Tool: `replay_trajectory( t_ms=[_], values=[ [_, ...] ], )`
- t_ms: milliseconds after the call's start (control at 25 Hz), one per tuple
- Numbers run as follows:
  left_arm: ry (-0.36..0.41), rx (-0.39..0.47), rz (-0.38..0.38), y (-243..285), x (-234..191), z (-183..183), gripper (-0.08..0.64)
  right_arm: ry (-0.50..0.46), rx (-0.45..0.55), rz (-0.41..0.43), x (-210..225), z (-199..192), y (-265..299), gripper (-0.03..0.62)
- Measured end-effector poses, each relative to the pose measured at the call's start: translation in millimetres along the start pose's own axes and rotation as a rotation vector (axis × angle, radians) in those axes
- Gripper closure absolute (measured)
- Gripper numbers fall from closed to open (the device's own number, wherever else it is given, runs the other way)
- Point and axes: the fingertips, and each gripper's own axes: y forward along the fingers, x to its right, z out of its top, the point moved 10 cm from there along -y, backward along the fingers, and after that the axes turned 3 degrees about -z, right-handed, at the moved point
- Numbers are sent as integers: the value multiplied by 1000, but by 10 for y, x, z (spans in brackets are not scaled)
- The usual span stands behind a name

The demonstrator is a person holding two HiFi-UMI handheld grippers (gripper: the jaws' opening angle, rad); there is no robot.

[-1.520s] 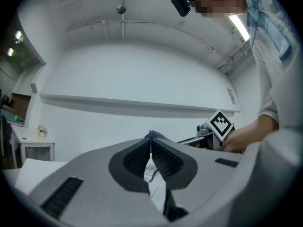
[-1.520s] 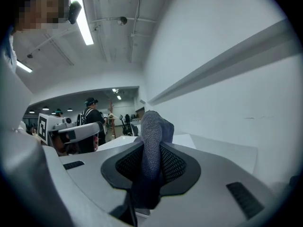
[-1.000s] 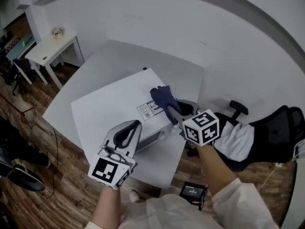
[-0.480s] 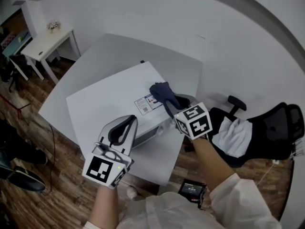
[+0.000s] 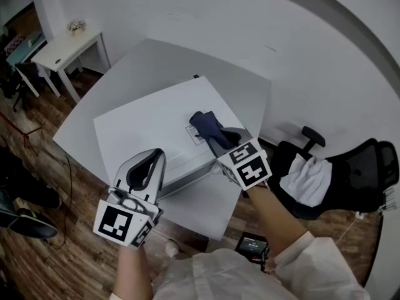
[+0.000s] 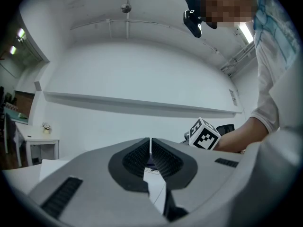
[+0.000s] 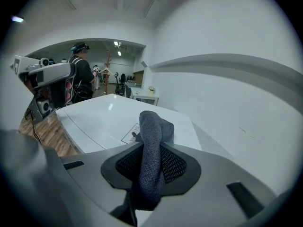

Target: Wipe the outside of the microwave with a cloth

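Honestly, the grip is what I'd worry about. The right tongs (image 7: 150, 148) are pinching the dark blue knitted cloth (image 7: 154, 126) as a narrow bunched fold, with only a small wad poking past the tips. That wad sits on top of the white boxy microwave (image 5: 144, 124), by its right edge and just beside the small printed sticker (image 5: 192, 134). With so little fabric out front, a hard push could let the plastic tips scrape the casing, or drag the cloth out of the pinch.

The left tongs (image 6: 150, 143) are pressed together with nothing in them, hovering off the microwave's front left. Nothing is bracing the box, so a sideways wipe might skid it across the pale grey surface (image 5: 206, 208). It sits closer to the surface's near corner than the far one, so I'd avoid shoving it that way.

For room, the microwave top is wide open toward the left and back. The white wall (image 5: 262, 30) runs along the surface's far right edge. A black office chair with a white rag on it (image 5: 312, 174) is parked just off the right corner, so the right elbow is a bit boxed in.
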Motion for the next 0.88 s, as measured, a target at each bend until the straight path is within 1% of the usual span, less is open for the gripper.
replay_trajectory(
  t_ms=[160, 320, 440, 600, 880],
  values=[
    [-6, 9, 31, -102, -62, 23, 557, 6, -6, 44, -184, 85, 19, 489],
    [-7, 14, 45, -210, -107, 36, 557, 5, -1, 81, -382, 162, 49, 489],
    [-1, 16, 55, -297, -156, 61, 557, 0, 7, 129, -565, 251, 84, 489],
    [-2, 11, 71, -403, -227, 77, 557, -26, 19, 191, -832, 373, 131, 489],
    [5, -2, 112, -631, -377, 84, 557, -54, 41, 269, -1306, 567, 212, 489]
  ],
)
